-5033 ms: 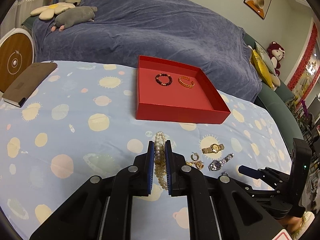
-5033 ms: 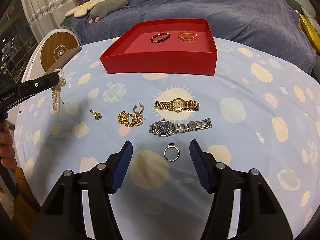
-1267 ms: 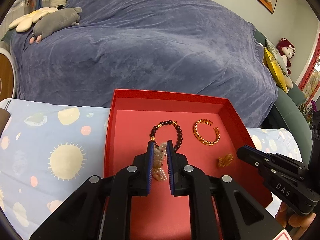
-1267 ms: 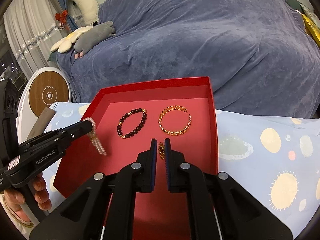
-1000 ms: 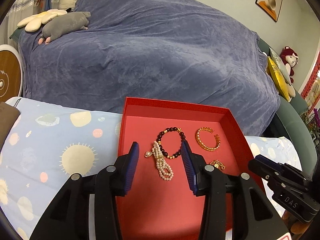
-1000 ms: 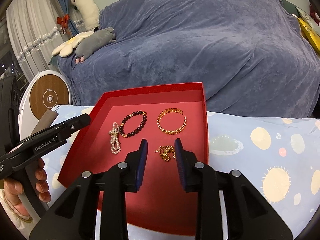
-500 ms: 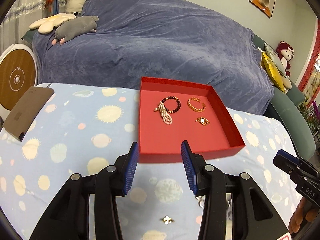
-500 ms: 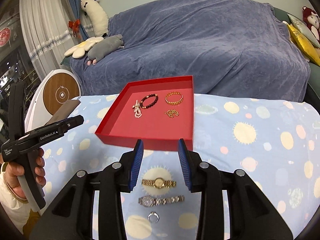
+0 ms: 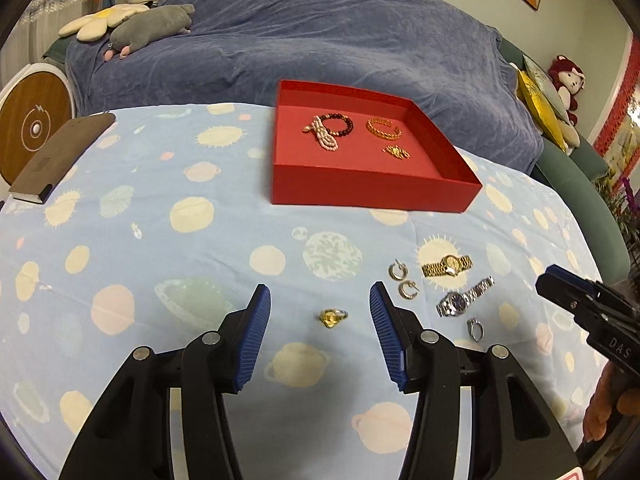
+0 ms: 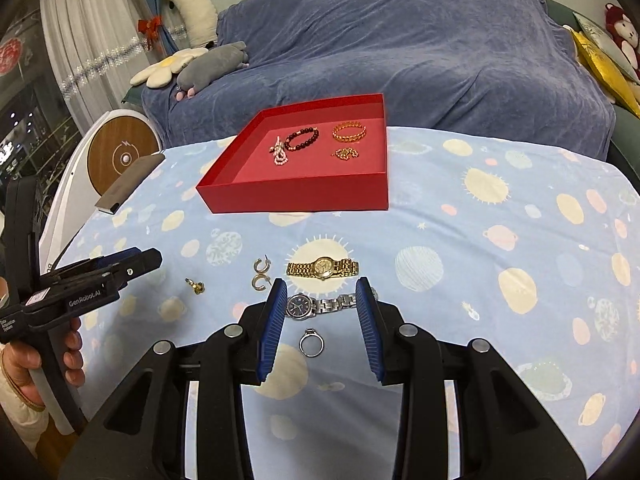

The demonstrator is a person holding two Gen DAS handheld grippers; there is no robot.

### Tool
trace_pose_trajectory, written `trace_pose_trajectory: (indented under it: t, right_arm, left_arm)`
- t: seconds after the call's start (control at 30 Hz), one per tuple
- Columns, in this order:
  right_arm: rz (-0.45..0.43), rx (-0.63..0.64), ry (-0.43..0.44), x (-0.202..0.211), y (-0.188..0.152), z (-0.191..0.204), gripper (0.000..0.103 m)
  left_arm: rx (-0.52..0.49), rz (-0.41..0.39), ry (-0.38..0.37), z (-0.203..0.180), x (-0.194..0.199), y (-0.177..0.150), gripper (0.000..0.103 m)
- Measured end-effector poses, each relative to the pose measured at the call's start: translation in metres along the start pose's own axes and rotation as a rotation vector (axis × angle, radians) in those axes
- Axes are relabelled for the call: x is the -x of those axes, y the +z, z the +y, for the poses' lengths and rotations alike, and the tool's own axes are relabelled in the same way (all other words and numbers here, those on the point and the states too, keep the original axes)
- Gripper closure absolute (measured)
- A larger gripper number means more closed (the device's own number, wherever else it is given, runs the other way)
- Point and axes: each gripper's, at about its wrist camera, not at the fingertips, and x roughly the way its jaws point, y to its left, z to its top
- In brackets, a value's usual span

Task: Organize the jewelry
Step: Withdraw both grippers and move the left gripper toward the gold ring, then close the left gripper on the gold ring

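Observation:
A red tray (image 9: 372,194) (image 10: 296,196) on the blue tablecloth holds a pearl strand (image 9: 323,139), a dark bead bracelet (image 9: 342,125), a gold bangle (image 9: 383,128) and a small gold chain piece (image 9: 397,152). On the cloth lie a gold ring (image 9: 333,317) (image 10: 196,286), two hoop earrings (image 9: 402,279) (image 10: 261,274), a gold watch (image 9: 447,266) (image 10: 322,268), a silver watch (image 9: 463,301) (image 10: 320,304) and a silver ring (image 9: 475,328) (image 10: 311,345). My left gripper (image 9: 320,312) is opening, empty, with the gold ring lying between its fingers. My right gripper (image 10: 321,312) stands open astride the silver watch and silver ring.
A brown notebook (image 9: 60,156) lies at the table's left edge. A round white and wood device (image 10: 120,156) stands left of the table. Behind it is a blue-covered sofa (image 10: 400,48) with plush toys (image 10: 208,62) and yellow cushions (image 10: 600,64).
Both grippers let go of their jewelry in the tray, opened, and drew back toward the near side of the table. The pearl strand and gold chain piece now lie in the tray.

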Motion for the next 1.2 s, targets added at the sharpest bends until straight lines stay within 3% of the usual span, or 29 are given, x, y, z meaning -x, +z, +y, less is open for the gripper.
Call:
trace_pose_trajectory:
  t: [0.3, 0.77, 0.83, 1.03, 1.2]
  right_arm:
    - [0.057, 0.029, 0.008, -0.021, -0.011, 0.006, 0.069]
    - [0.080, 0.019, 0.027, -0.034, -0.007, 0.009, 0.069]
    - [0.082, 0.018, 0.024, -0.036, -0.007, 0.008, 0.069]
    - [0.084, 0.011, 0.022, -0.040, -0.004, 0.007, 0.069]
    - [0.090, 0.010, 0.017, -0.044, -0.003, 0.005, 0.069]
  left_arm:
    - [-0.061, 0.063, 0.014, -0.007, -0.023, -0.025, 0.053]
    - [-0.050, 0.048, 0.015, -0.011, -0.045, -0.017, 0.054]
    - [-0.050, 0.052, 0.010, -0.011, -0.047, -0.016, 0.065]
    - [-0.042, 0.061, 0.000, -0.011, -0.052, -0.016, 0.081]
    - [-0.031, 0.065, -0.013, -0.009, -0.053, -0.015, 0.085]
